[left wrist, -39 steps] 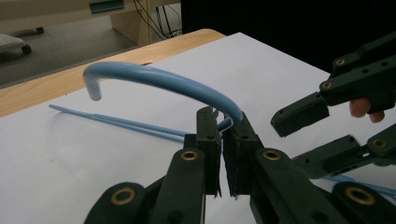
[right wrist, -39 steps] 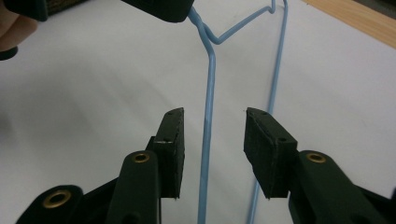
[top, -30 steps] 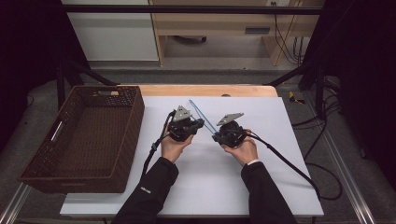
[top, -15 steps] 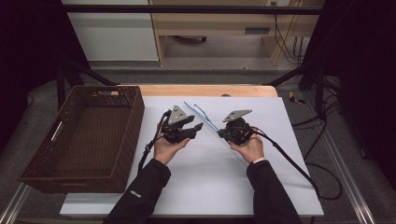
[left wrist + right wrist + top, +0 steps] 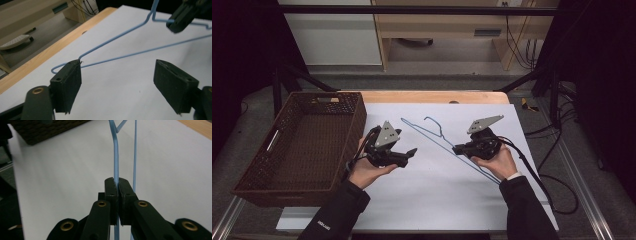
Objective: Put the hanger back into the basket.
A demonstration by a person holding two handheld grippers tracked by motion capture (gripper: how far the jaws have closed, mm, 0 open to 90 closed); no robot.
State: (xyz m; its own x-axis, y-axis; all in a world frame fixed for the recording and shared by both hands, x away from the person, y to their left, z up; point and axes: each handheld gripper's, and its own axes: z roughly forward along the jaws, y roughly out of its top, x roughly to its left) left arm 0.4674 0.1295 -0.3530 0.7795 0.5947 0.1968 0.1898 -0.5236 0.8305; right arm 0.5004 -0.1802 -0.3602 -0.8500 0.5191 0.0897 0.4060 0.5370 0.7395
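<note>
1. State now: the right gripper (image 5: 458,148), right of centre in the high view, has its fingers (image 5: 111,192) clamped on one wire of the blue wire hanger (image 5: 438,141). The hanger runs as a diagonal from the centre top of the white tabletop (image 5: 432,200) down to the right hand.
2. The left gripper (image 5: 411,152), left of centre, has just been opening; its fingers (image 5: 67,83) stand wide, w/ nothing pressed between them. In the left gripper view the hanger's far corner sits just behind the left finger; I cannot tell if it touches.
3. Risk: the hanger hangs on one grip only, near one end. A thin round wire can rotate betw. the pads, so the free end may swing down & hit the tabletop.
4. Risk: if the left hand moves away carelessly, the open finger can catch the corner of the wire & pull it out of the right grip.
5. Risk: the brown wicker basket (image 5: 302,145) is at the left of the frame, well apart from the hanger. If the hanger goes there, it seems too long for an easy fit; its hook (image 5: 432,121) can catch on the weave or rim.
6. Risk: the trailing cable of the right gripper lies near the lower end of the wire; a tangle is poss.
</note>
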